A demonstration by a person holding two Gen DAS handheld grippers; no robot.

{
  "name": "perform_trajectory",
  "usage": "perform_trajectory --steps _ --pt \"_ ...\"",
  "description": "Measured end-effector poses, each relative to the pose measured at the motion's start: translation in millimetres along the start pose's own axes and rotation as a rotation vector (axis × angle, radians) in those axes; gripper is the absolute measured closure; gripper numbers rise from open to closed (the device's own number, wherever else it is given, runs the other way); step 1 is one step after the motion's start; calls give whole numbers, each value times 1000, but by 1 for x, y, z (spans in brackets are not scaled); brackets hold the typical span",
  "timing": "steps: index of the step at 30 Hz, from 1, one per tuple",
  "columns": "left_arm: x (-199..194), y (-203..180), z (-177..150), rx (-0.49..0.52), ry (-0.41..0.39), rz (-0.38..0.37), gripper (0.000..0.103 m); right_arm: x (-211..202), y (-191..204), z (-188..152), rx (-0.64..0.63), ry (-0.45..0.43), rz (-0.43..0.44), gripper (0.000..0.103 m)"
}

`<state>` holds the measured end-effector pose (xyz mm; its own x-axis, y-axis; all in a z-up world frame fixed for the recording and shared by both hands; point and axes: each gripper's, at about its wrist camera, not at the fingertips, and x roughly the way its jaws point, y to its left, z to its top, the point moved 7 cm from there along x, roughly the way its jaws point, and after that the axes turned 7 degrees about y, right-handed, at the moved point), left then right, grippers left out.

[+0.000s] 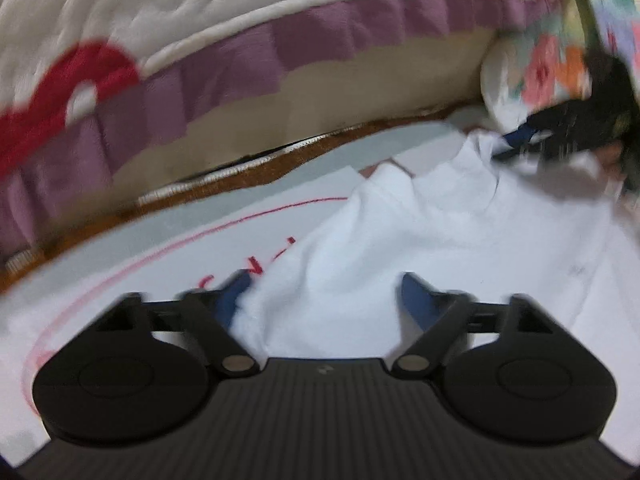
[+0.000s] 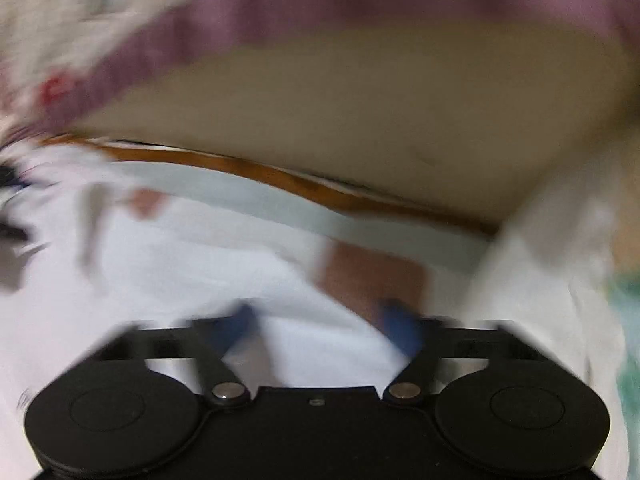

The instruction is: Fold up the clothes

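Your fingers [image 1: 236, 292] on both grippers are spread wide, holding nothing. The soft white cotton shirt [image 1: 400, 240] is light and floppy; pinch an edge.

Home bedroom, frilled quilted bedspread [image 1: 160, 52], mattress edge [image 1: 360, 80]

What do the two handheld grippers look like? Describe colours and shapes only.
The left gripper and right gripper match: black ribbed body, two round black housings, black link arms on silver pivot pins, blue fingers. No cables or sleeves are visible; the right wrist view is blurred.
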<state>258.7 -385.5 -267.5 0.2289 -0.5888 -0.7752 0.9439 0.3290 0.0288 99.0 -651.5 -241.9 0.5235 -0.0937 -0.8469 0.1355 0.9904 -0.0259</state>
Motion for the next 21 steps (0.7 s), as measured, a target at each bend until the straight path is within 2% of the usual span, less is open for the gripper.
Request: perform_trajectory --steps 1,3,6,9,11,12,14,16,17,18,20,21 --pt "-7 -3 4 27 -22 43 100 1 9 3 -77 5 -40 98" --pt "-22 -9 13 71 -72 120 100 1 21 11 -180 1 -109 99" --pt "-33 -6 22 50 -105 186 100 -7 11 29 -145 -69 -178 99" --pt "-16 1 16 -24 -44 174 99 -2 5 36 -104 -83 -211 99" --pt "-5 7 6 -83 -3 181 86 13 10 34 -114 -54 -259 99" --pt "-15 8 0 -115 -10 186 79 20 12 33 -121 -37 -286 99" --pt "-40 10 -12 -181 -33 198 52 15 17 33 -58 -69 -311 98" --pt "-65 12 -24 -246 -56 210 50 6 21 34 19 -113 -330 82" --pt "-78 13 -30 -279 -67 215 48 1 24 35 58 -135 -340 62" --pt "-91 14 -36 -311 -79 221 45 -3 26 35 97 -157 -350 47" --pt "-116 15 -49 -377 -102 232 41 -13 30 36 174 -201 -368 43" --pt "-129 16 -55 -409 -114 238 40 -18 38 37 190 -219 -350 43"
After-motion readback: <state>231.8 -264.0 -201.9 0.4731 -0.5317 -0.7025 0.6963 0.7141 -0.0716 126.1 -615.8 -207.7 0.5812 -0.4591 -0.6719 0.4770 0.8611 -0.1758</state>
